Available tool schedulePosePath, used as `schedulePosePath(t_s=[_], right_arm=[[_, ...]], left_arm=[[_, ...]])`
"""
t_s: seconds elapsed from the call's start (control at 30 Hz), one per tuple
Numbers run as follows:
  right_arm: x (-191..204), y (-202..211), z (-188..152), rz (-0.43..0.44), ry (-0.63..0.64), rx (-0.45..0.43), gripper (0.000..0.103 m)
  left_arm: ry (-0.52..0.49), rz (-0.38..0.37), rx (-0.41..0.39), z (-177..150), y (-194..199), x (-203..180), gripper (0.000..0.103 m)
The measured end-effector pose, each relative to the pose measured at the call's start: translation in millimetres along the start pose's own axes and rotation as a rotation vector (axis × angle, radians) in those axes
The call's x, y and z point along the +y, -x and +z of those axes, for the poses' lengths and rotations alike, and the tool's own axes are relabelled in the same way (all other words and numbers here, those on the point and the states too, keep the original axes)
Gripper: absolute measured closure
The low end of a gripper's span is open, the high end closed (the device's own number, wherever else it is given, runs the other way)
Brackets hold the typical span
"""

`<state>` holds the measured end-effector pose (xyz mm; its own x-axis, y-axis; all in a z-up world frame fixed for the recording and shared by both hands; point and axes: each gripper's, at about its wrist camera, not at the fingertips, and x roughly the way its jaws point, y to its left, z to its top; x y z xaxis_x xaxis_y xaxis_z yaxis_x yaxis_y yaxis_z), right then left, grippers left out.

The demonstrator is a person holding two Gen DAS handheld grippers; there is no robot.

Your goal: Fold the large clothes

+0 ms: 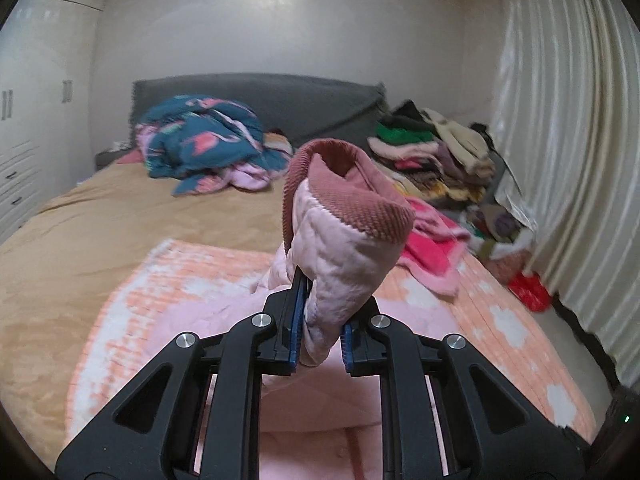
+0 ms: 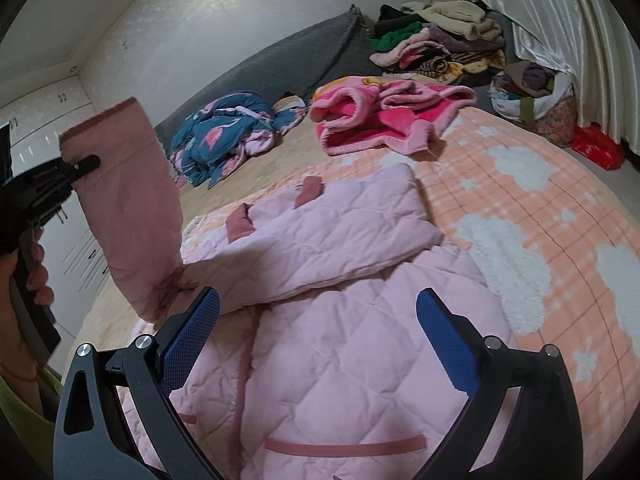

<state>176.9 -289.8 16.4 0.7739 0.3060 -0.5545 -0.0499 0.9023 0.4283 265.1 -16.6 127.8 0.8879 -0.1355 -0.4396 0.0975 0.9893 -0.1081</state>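
Note:
A pale pink quilted jacket lies spread on the orange blanket with white clouds. One sleeve is folded across its body. My left gripper is shut on the other sleeve near its darker ribbed cuff, which stands up in front of the camera. In the right wrist view that sleeve is held up off the bed at the left, the left gripper pinching it below the cuff. My right gripper hangs open over the jacket's body, its blue pads wide apart with nothing between them.
A bright pink fleece garment lies on the bed beyond the jacket. A teal patterned quilt is bunched by the grey headboard. A stack of folded clothes sits at the far right. Curtains hang on the right, white cabinets on the left.

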Motion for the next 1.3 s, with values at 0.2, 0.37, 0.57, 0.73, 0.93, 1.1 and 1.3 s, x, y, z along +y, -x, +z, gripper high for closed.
schedulePosePath(t_s=[0.2,0.37,0.57,0.73,0.93,1.1,1.3], right_arm=[[-23,1,-2,-0.043,-0.047,-0.002,0.005],[-41,0,-3,-0.078,-0.084,-0.003,0.005],[-60,-1,-4,-0.112,-0.119,-0.003,0.005],[-69,-2,-5,-0.134,-0.134,0.000,0.005],[-78,-4,-4,-0.153,-0.162,0.006,0.005],[-80,-5,-2,-0.164,-0.177,0.005,0.005],[-76,-8,2,-0.165,-0.175,0.009,0.005]], left_arm=[[-0.099,-0.049,0.075,-35,-35,-29,0.095],[-0.148,-0.072,0.139,-61,-53,-41,0.095],[-0.251,-0.083,0.212,-99,-76,-67,0.090],[-0.308,-0.090,0.289,-128,-92,-82,0.076],[-0.399,-0.108,0.375,-158,-100,-92,0.033],[-0.416,-0.154,0.426,-171,-93,-87,0.017],[-0.299,-0.258,0.448,-156,-69,-55,0.009]])
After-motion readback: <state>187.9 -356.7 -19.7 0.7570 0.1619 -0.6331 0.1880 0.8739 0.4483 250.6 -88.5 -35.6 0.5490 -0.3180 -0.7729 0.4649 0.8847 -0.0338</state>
